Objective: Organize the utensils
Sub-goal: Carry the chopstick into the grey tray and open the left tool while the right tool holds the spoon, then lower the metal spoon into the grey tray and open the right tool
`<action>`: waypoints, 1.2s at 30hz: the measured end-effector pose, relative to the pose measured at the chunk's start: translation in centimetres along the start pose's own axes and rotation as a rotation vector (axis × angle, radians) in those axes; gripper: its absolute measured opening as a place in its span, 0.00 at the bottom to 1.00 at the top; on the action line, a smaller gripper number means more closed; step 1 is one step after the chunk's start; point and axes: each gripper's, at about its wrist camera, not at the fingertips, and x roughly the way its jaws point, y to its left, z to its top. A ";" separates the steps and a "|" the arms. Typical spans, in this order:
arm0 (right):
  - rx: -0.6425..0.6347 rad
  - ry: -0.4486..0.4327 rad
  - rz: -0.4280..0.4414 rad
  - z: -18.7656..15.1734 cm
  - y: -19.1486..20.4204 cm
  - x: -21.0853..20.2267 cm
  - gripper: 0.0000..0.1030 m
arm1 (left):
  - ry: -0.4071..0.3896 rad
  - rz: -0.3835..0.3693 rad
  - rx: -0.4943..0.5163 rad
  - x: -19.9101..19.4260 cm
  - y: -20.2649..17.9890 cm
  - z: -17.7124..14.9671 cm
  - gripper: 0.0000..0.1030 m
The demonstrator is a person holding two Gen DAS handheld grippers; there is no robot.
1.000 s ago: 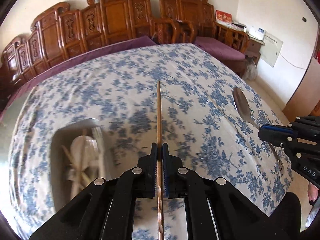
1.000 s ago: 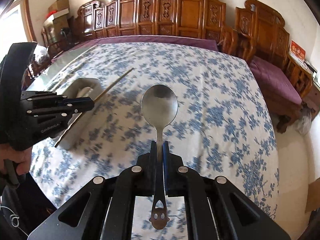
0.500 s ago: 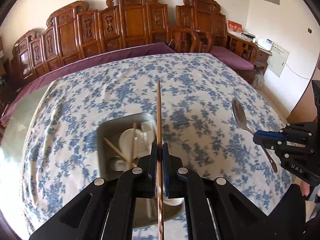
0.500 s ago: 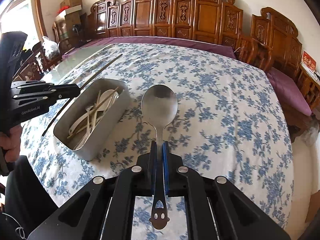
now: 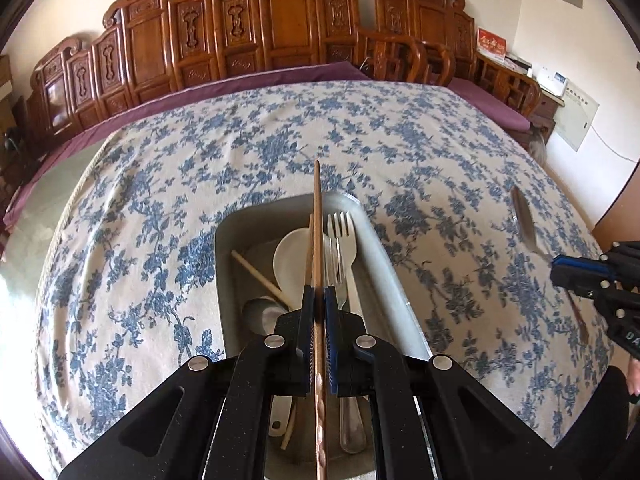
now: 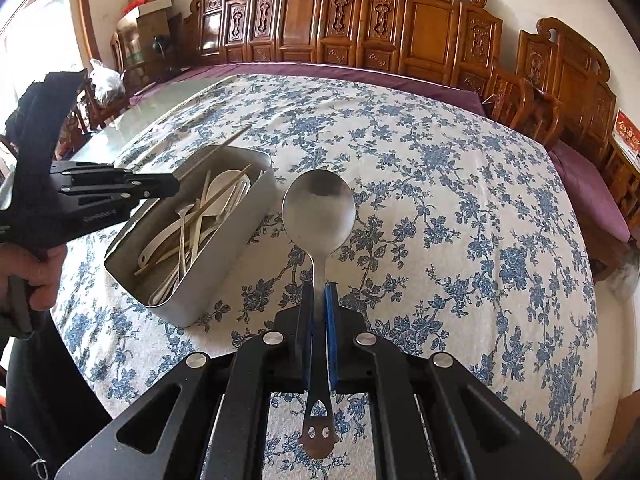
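Note:
My left gripper (image 5: 319,294) is shut on a brown wooden chopstick (image 5: 317,220), which points forward above the metal utensil box (image 5: 384,256). The box holds a white spoon (image 5: 292,260), a white fork (image 5: 343,236), loose chopsticks and other utensils. In the right wrist view my right gripper (image 6: 319,292) is shut on the handle of a metal spoon (image 6: 319,210), bowl forward, above the tablecloth to the right of the box (image 6: 224,276). The left gripper (image 6: 160,190) hangs over the box's left side with its chopstick (image 6: 224,146). The right gripper (image 5: 576,270) and its spoon (image 5: 524,222) show at the right edge of the left wrist view.
A blue-flowered tablecloth (image 6: 460,208) covers the round table. Carved wooden chairs (image 5: 280,28) with purple cushions line the far side. A person's hand (image 6: 36,272) grips the left tool's handle. Cardboard boxes (image 6: 150,4) are stacked at the far left.
The left gripper with its chopstick has moved from beside the box to directly above it. The right gripper with the spoon has drifted nearer the box. Both grips are unchanged.

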 end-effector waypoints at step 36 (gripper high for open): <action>-0.069 -0.029 0.116 6.2 8.6 3.5 0.07 | -0.054 0.054 -0.056 -3.1 6.0 -1.2 0.16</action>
